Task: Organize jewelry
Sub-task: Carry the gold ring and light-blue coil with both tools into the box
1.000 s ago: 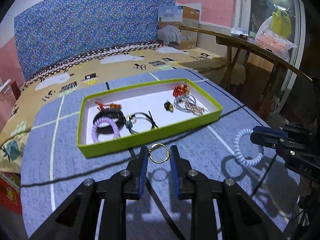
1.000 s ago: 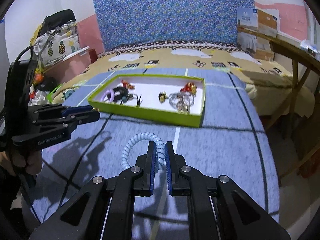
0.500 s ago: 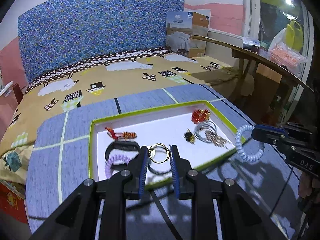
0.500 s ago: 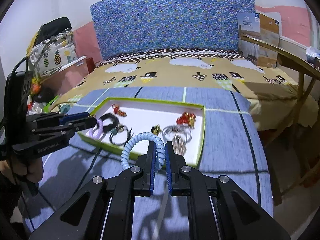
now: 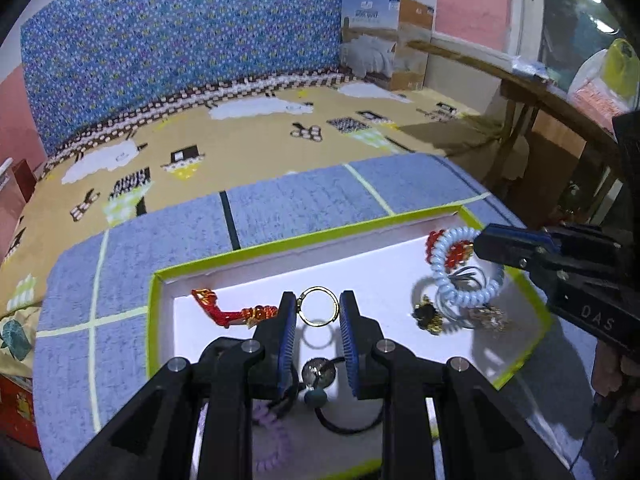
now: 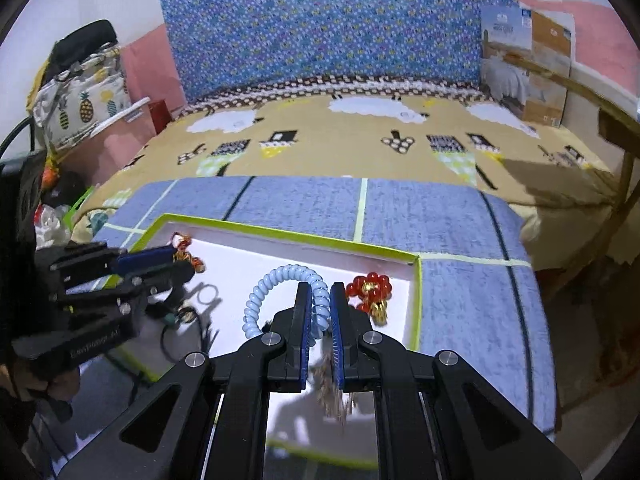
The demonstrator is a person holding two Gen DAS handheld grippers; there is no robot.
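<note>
Fingers: left gripper (image 5: pixel 319 307) pinching gold ring (image 5: pixel 319 306); right gripper (image 6: pixel 320 295) pinching blue coil band (image 6: pixel 276 285). Green-rimmed tray (image 5: pixel 151 320): red bead cluster (image 6: pixel 368 286), red clip (image 5: pixel 224 312), black hair tie (image 5: pixel 348 426).

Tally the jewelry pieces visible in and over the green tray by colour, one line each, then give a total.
Gold ring, held in left gripper: 1
Light blue coil band, held in right gripper: 1
Red: 2 (bead cluster, red-orange clip)
Purple coil band: 1
Black hair ties: at least 1
Black-gold piece: 1
Total: at least 7
</note>
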